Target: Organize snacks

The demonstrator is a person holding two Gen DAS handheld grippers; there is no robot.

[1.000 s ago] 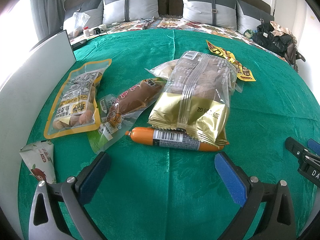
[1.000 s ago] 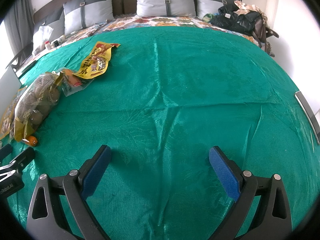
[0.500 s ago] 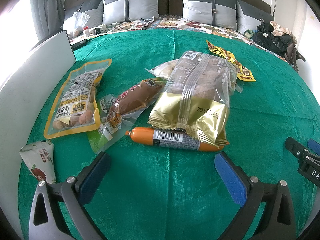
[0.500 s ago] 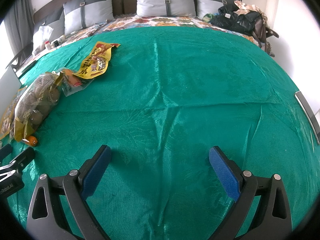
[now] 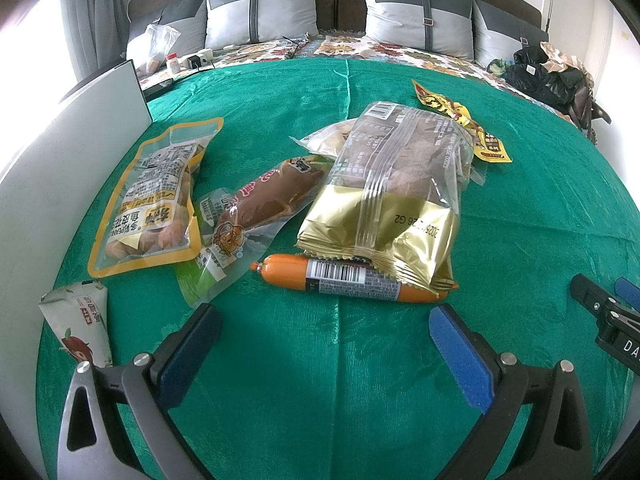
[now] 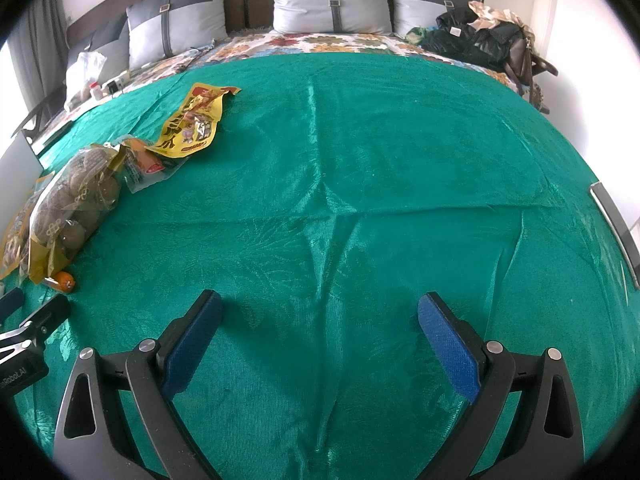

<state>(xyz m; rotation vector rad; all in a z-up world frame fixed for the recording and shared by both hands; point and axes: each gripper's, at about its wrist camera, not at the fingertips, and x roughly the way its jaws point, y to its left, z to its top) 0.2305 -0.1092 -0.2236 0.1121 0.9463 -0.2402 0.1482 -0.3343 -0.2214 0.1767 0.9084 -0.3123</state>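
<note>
My left gripper [image 5: 324, 344] is spread wide with nothing between its blue pads [image 5: 460, 360], low over the green cover [image 5: 320, 400] near its front edge. Just beyond the fingertips lies an orange sausage [image 5: 352, 278], crosswise, its right end tucked under the gold bag [image 5: 392, 200]. That bag, clear at the top and gold at the bottom, runs away from me toward the middle of the cover and overlaps a pale packet [image 5: 330, 142] behind it. Left of the bag a brown pouch [image 5: 260, 212] lies at a slant, its lower end touching the sausage's left tip area. Further left is the yellow-rimmed peanut pack [image 5: 154, 200], close to the left edge, beside a white panel [image 5: 60, 152]. A small apple sachet [image 5: 78, 324] sits at the front-left corner, partly off the cover. A yellow wrapper [image 5: 464, 124] lies behind the gold bag, toward the far right.

My right gripper [image 6: 320, 334] is likewise wide apart and empty, over a bare stretch of cover [image 6: 360, 160] near the front edge. From that view the snacks are well off to the left: the gold bag [image 6: 68, 208], the sausage tip [image 6: 62, 280] poking from under it, and the yellow wrapper [image 6: 196, 122] further back. The left gripper's body [image 6: 28, 340] shows at the left margin. Pillows [image 6: 332, 0] stand along the far edge.
</note>
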